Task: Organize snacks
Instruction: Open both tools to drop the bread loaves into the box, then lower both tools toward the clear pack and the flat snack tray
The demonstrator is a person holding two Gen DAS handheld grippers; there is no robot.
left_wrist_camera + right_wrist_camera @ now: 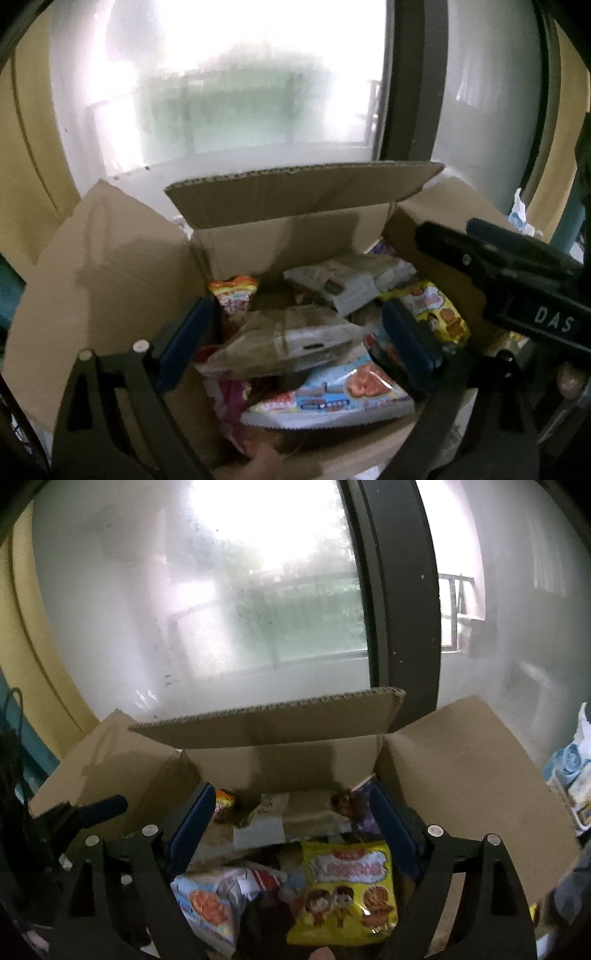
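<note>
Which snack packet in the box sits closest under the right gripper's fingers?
The yellow packet with two cartoon children on it. It lies flat between the open right gripper fingers, nearer the right one; the light-blue packet lies off to the left.

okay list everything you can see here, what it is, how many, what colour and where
cardboard box: one, brown, flaps open, in front of the window
yellow snack packet: one, yellow with cartoon figures, on top of the pile in the box
light blue snack packet: one, light blue and white, near side of the box
orange packet: one, orange, far left corner of the box
window: one, misted glass, dark frame, behind the box
left gripper: one, black with blue pads, open over the box
right gripper: one, black with blue pads, open over the box
</note>
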